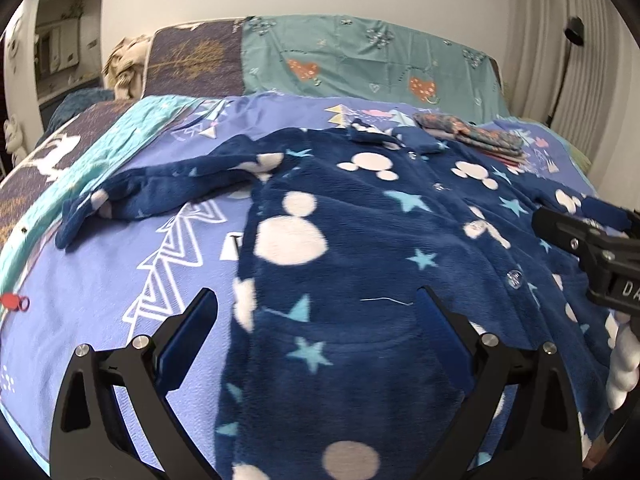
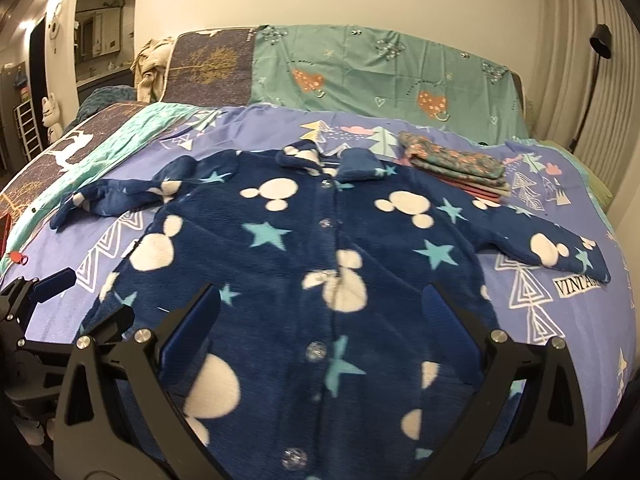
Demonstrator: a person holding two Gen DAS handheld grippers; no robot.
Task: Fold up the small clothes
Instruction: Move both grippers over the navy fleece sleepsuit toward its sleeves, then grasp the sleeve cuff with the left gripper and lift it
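The left gripper (image 1: 316,300) is held with its fingers spread wide and nothing between them, poised over the lower left part of a navy fleece pyjama top (image 1: 360,240). The right gripper (image 2: 320,300) is likewise spread apart and empty, poised over the buttoned front of the same garment, which is seen laid flat and face up straight ahead of both tools. One sleeve (image 2: 116,196) is stretched out ahead and to the left, slightly rumpled; the other sleeve (image 2: 556,248) is stretched out to the right. The collar (image 2: 332,160) lies at the far end. Beyond the collar, ahead and to the right, a stack of folded patterned clothes (image 2: 456,168) is seen, close to the garment's right shoulder; whether they touch cannot be told. Everything is borne by a lilac printed bedsheet (image 2: 540,312), behind which a teal cover with heart prints (image 2: 380,76) is draped. At the far left edge of the sheet a small red object (image 1: 14,302) is seen, well apart from the garment. No obstruction is seen between either tool and the fleece
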